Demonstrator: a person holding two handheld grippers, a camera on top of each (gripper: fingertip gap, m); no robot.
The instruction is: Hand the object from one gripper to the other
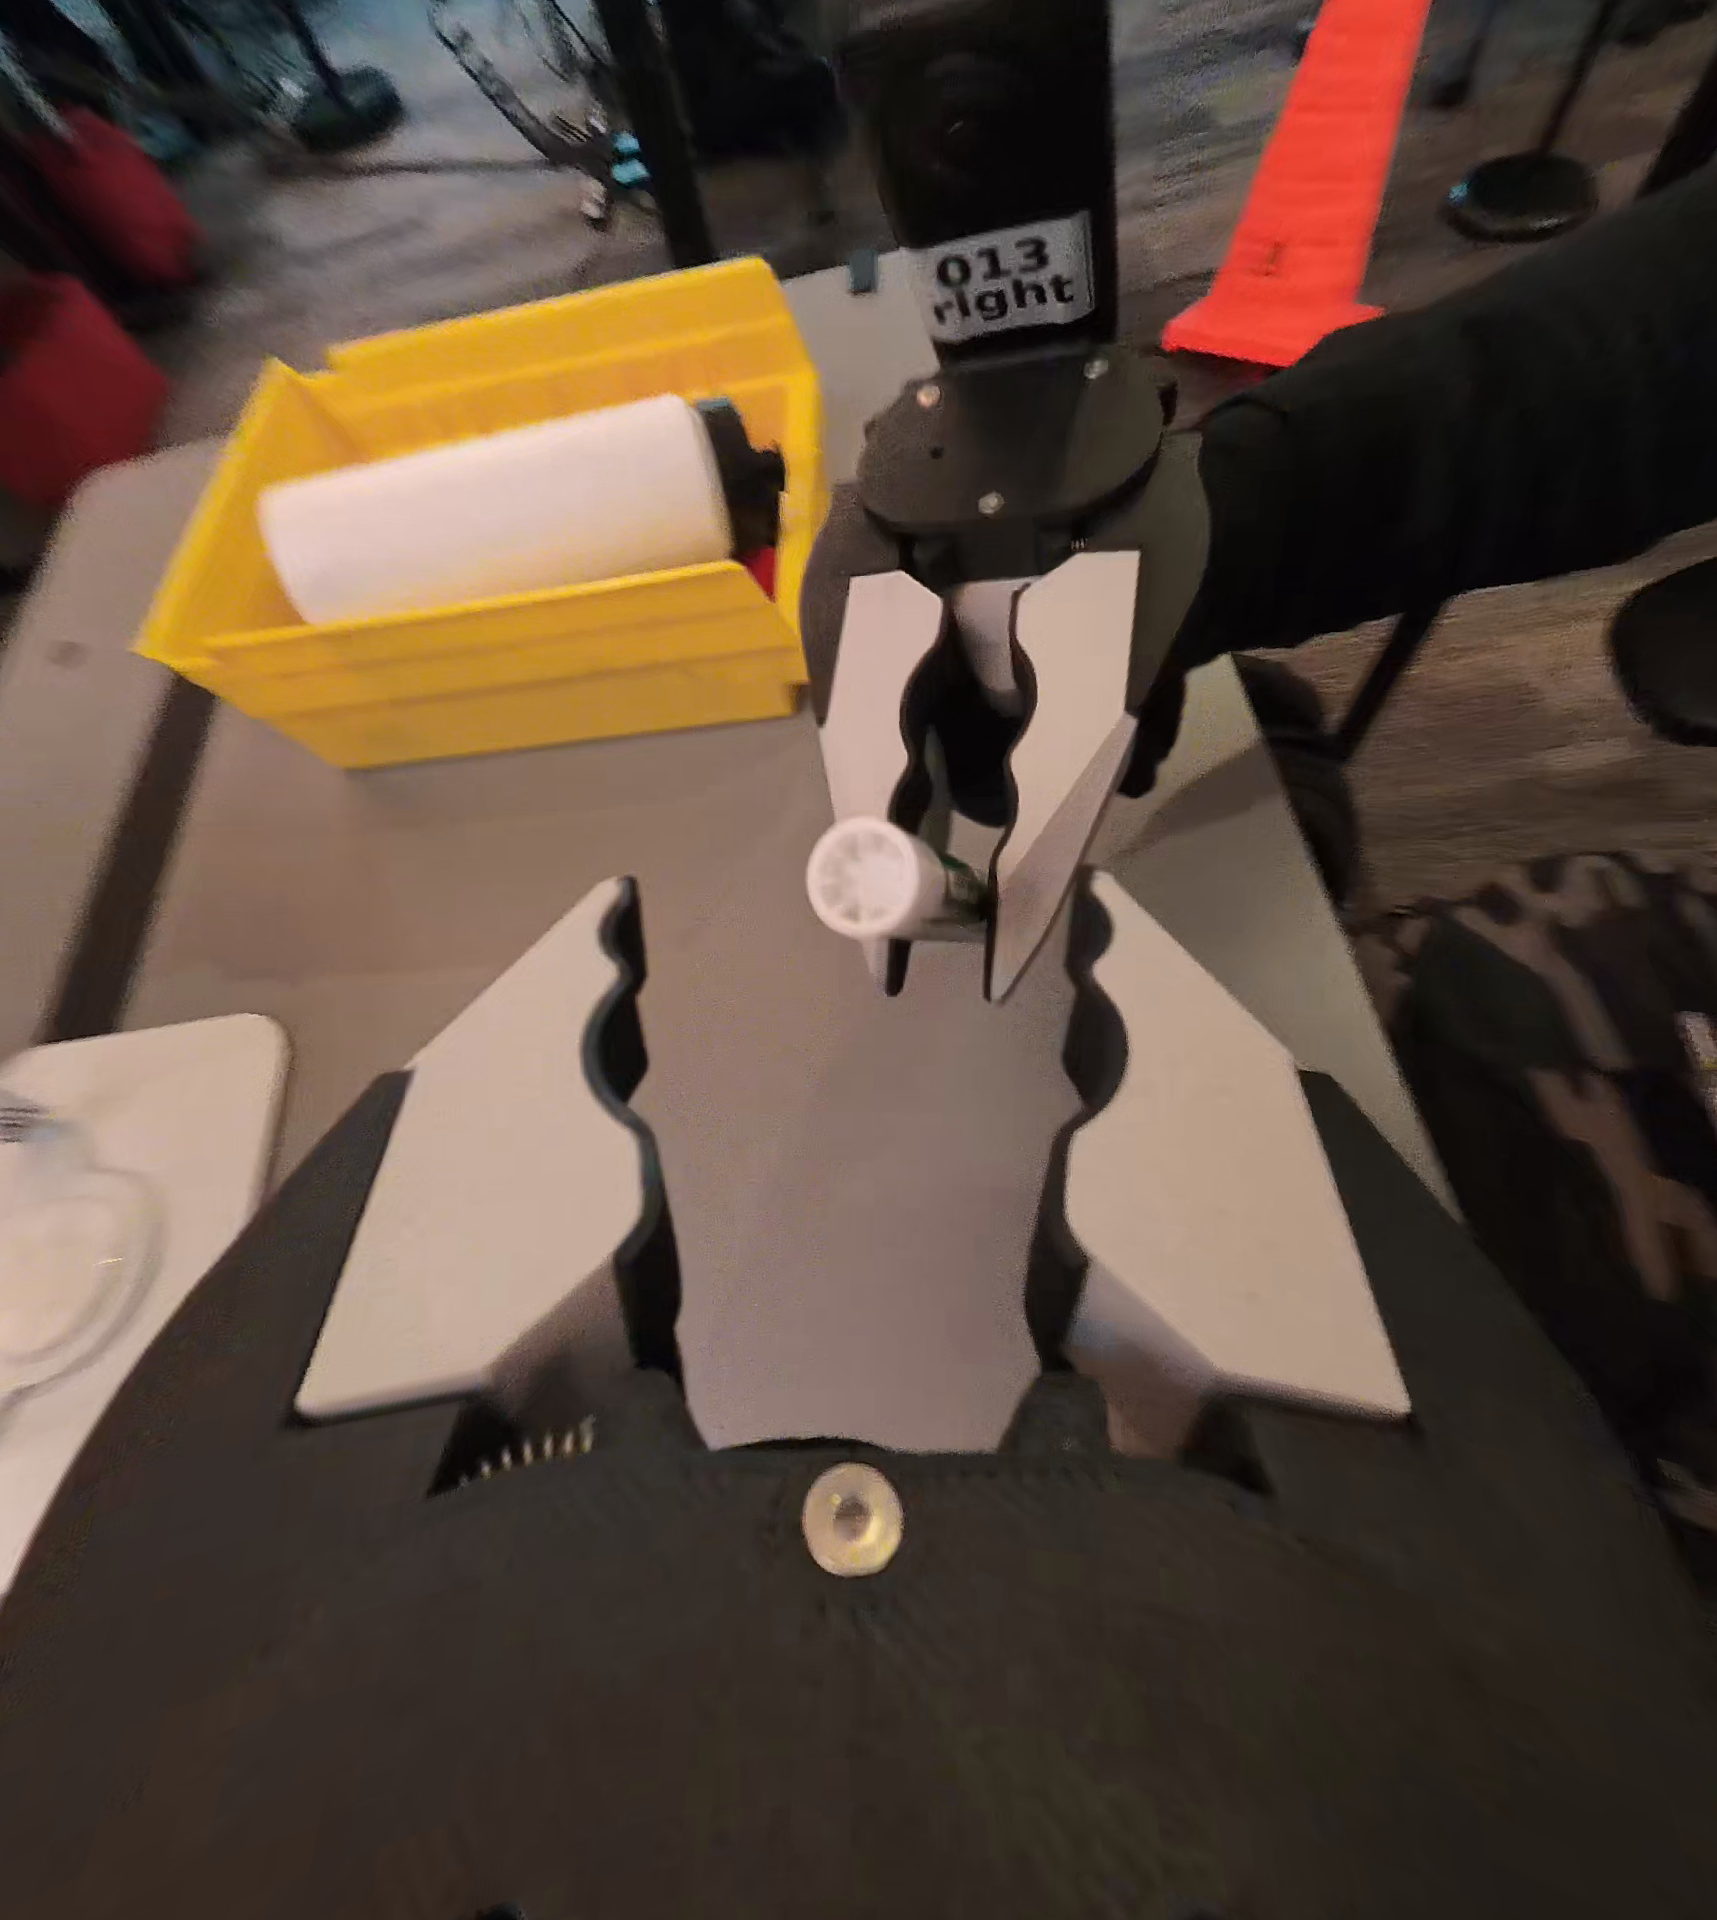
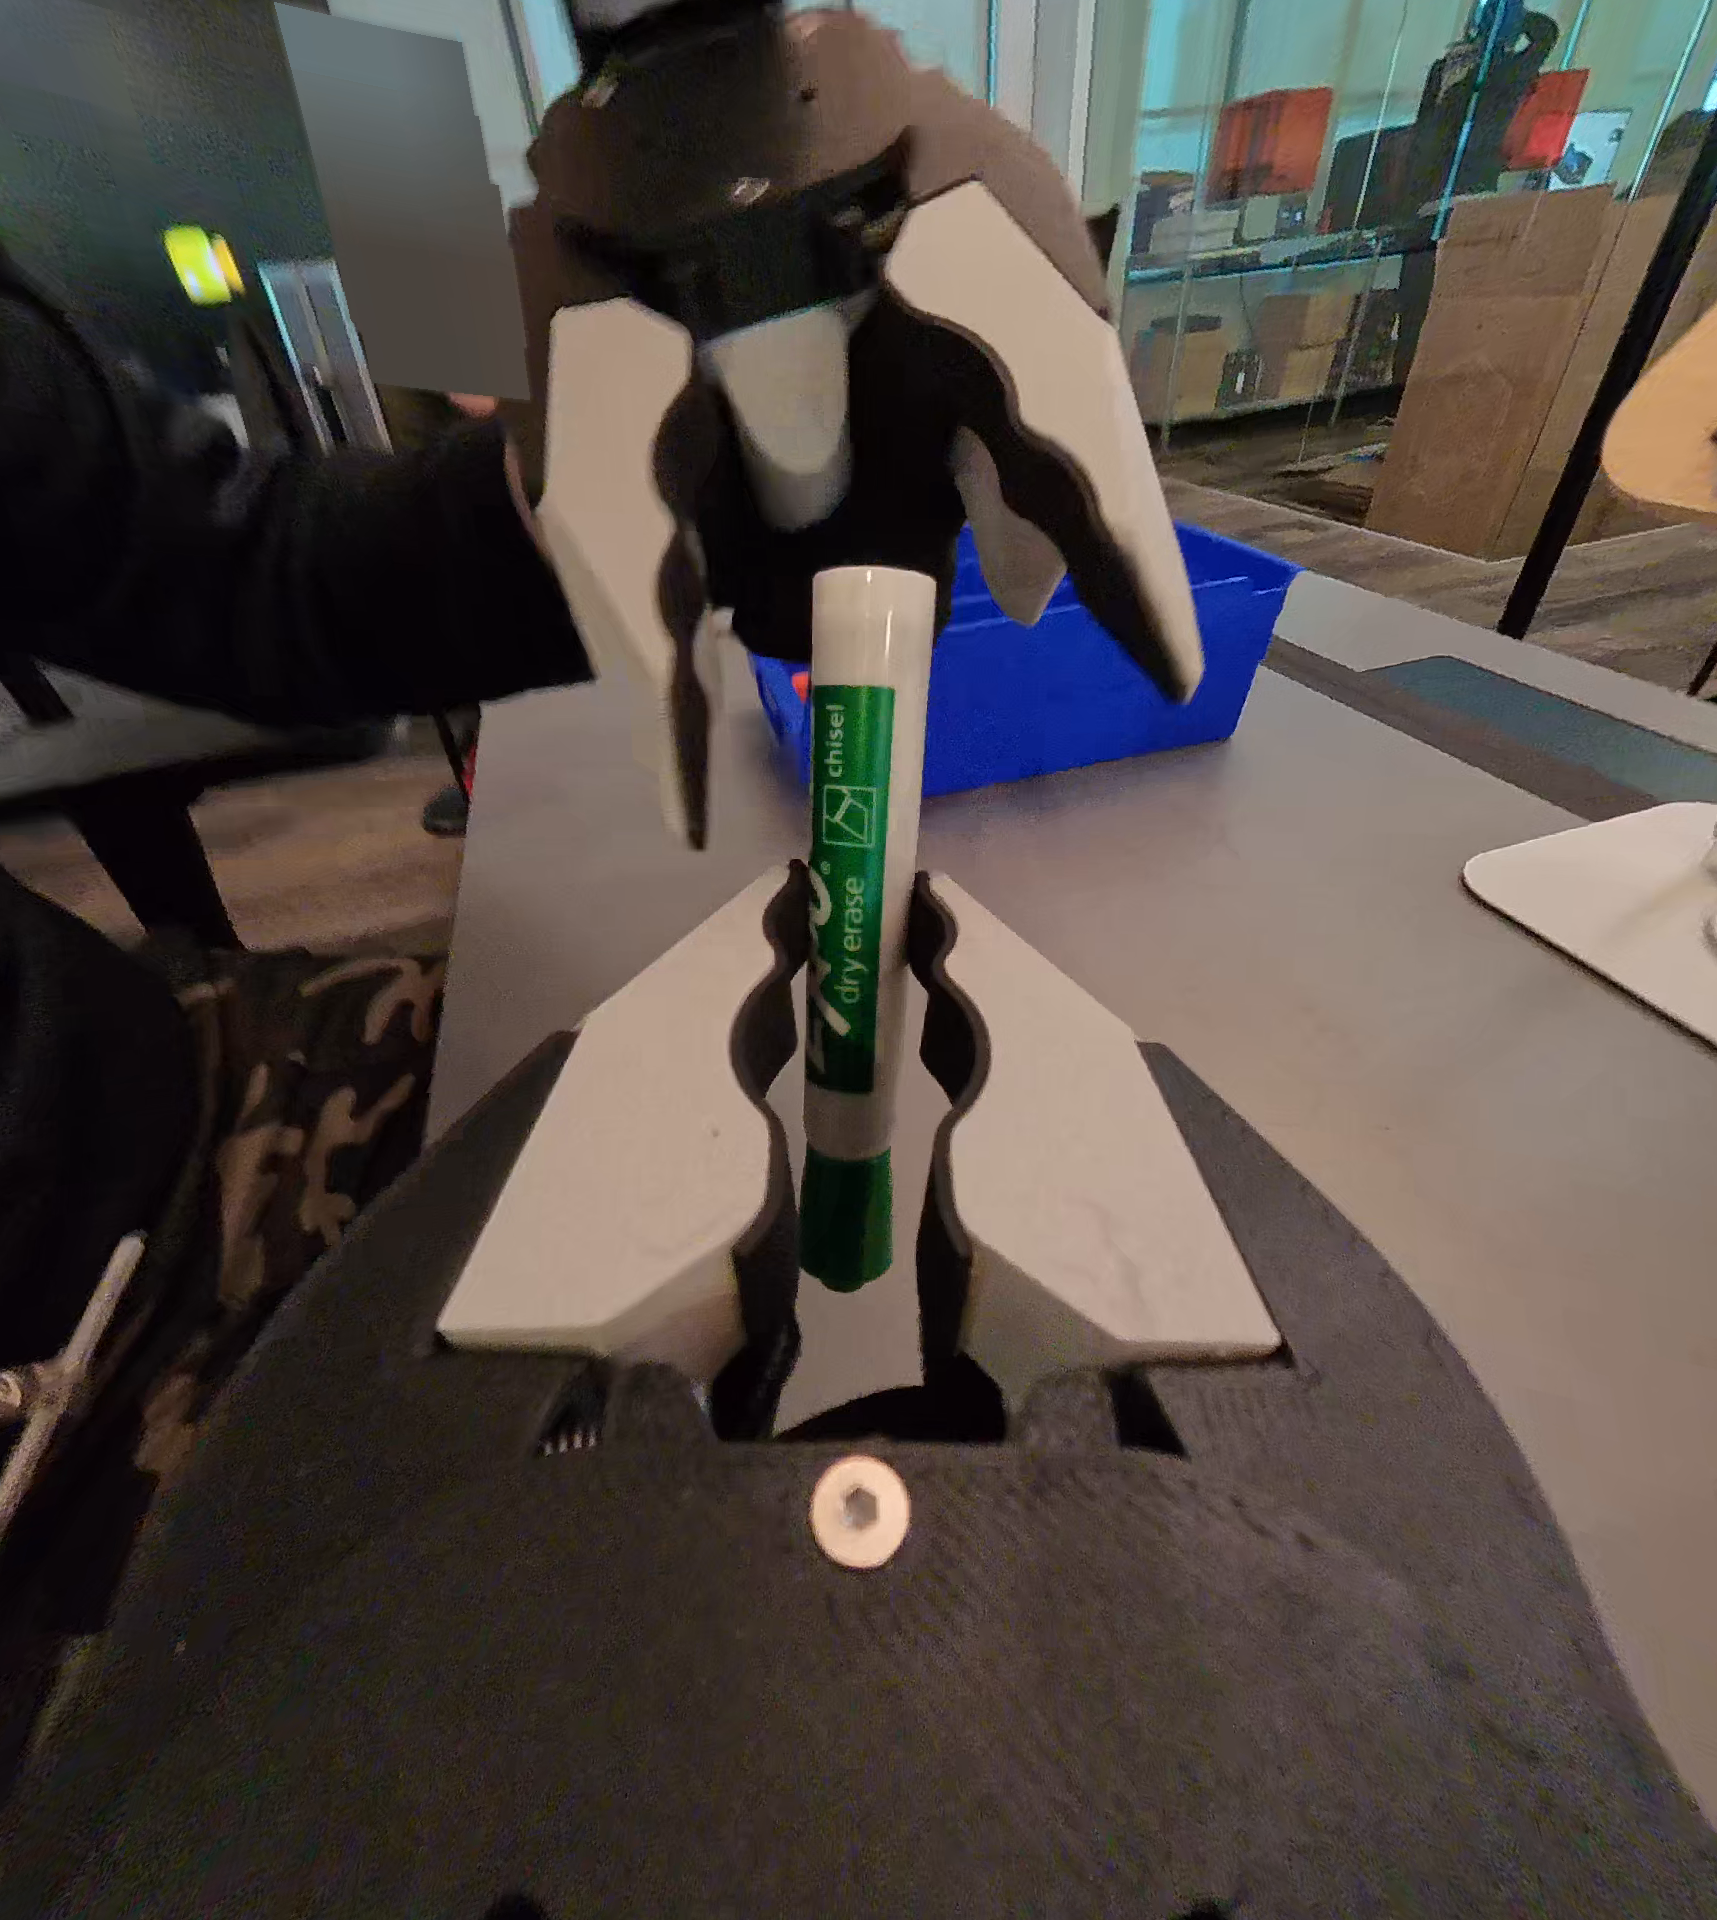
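Note:
A white marker with a green label and green cap (image 2: 864,665) is clamped in my right gripper (image 2: 854,883), cap end toward the palm and white end pointing away. In the left wrist view the marker (image 1: 859,871) shows end-on, held by the right gripper (image 1: 947,971), which a black-sleeved arm brings in from the far right. My left gripper (image 1: 859,914) is open and empty. Its fingertips stand on either side of the marker's white end without touching it. In the right wrist view the left gripper (image 2: 937,753) faces me, wide open around that end.
A yellow bin (image 1: 480,675) holding a white cylinder with a black cap (image 1: 501,509) sits at the far left of the grey table (image 1: 418,883). A blue bin (image 2: 1093,696) is behind the left gripper. A white base (image 2: 1643,914) with a clear glass object is at the table's side. Left and right tips are no more than a few centimetres apart.

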